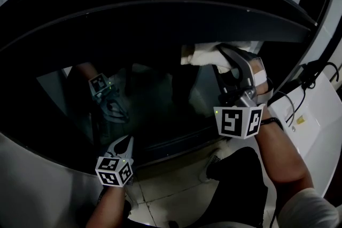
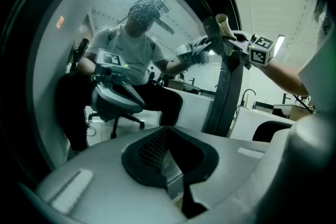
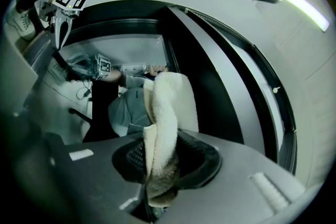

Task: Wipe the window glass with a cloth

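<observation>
Some cloth [image 3: 167, 113] inside right hand-held gripper [image 3: 167, 162]

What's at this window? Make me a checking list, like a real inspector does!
surface: dark window glass in a black frame; it mirrors the person and the grippers.
job's things: white cloth, bunched, up near the top of the glass.
clutter: nothing seen.
grippers: right gripper shut on the cloth; left gripper low by the frame, fingers together, nothing between them.
cables: black cables looped over the white ledge on the right.
surroundings: pale tiled floor below the window.
</observation>
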Demonstrator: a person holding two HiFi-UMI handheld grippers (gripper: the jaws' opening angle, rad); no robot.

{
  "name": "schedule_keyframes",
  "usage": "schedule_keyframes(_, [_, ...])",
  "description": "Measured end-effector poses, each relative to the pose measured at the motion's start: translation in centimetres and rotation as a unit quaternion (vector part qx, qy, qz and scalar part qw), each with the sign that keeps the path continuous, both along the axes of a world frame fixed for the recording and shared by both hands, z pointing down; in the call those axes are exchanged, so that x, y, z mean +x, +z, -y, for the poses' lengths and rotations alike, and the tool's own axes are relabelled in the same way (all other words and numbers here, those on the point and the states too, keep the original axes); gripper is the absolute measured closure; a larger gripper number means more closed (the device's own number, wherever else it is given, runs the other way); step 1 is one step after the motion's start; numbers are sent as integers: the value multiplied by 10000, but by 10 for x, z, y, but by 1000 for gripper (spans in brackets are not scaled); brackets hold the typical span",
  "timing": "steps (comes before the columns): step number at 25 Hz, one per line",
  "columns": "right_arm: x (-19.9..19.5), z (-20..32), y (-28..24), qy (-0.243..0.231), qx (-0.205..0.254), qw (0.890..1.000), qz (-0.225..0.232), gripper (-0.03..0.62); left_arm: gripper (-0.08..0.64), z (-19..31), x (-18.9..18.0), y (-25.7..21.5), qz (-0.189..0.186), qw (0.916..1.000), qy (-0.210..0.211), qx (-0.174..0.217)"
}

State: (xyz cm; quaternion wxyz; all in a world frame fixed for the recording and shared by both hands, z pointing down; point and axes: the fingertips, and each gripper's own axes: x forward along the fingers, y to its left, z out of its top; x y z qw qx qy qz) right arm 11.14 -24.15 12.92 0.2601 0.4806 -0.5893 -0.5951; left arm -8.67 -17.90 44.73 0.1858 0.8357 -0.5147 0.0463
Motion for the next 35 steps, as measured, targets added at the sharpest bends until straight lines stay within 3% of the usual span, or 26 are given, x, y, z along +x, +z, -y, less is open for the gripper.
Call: schedule_keyframes(35, [-5,0,46,24,15,9999,139,511,543,0,1,1,-89,9999,67,-48])
